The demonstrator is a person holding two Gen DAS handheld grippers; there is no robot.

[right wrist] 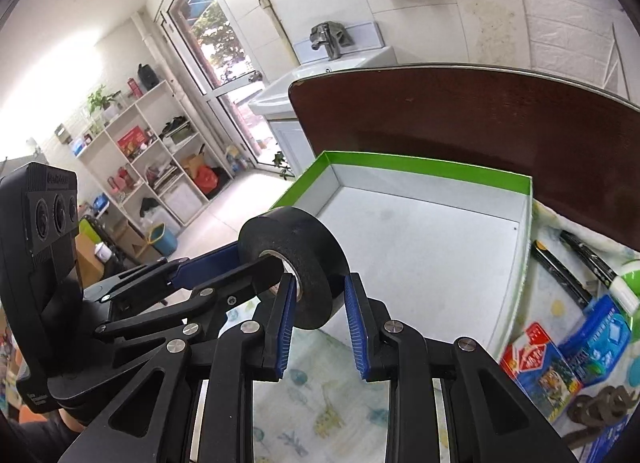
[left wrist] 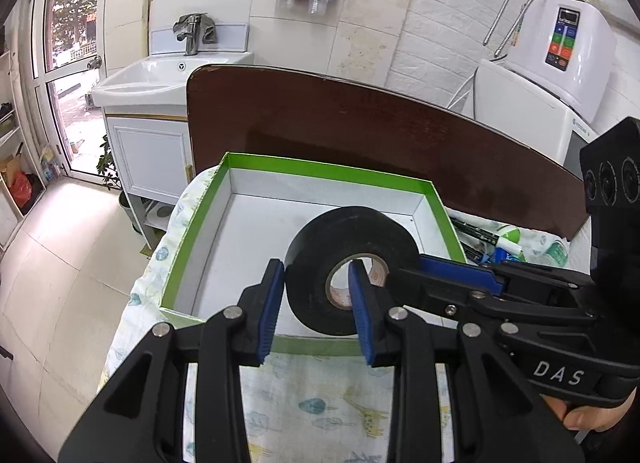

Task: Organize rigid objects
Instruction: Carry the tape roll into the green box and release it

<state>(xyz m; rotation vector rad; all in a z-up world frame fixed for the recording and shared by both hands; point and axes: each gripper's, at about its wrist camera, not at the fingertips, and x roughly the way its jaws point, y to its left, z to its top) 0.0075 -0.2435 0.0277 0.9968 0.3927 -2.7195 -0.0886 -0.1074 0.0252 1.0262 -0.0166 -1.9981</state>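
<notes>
A black tape roll hangs upright over the near edge of an open box with a green rim and a bare white floor. My left gripper is shut on the roll's wall, one pad on the outside and the other inside the core hole. My right gripper is shut across the roll's two flat faces. In the left wrist view the right gripper reaches in from the right. In the right wrist view the left gripper comes in from the left.
The box lies on a patterned cloth in front of an upright brown board. Right of the box lie black pens, a red carton, a blue carton and dark rings. A sink cabinet stands behind on the left.
</notes>
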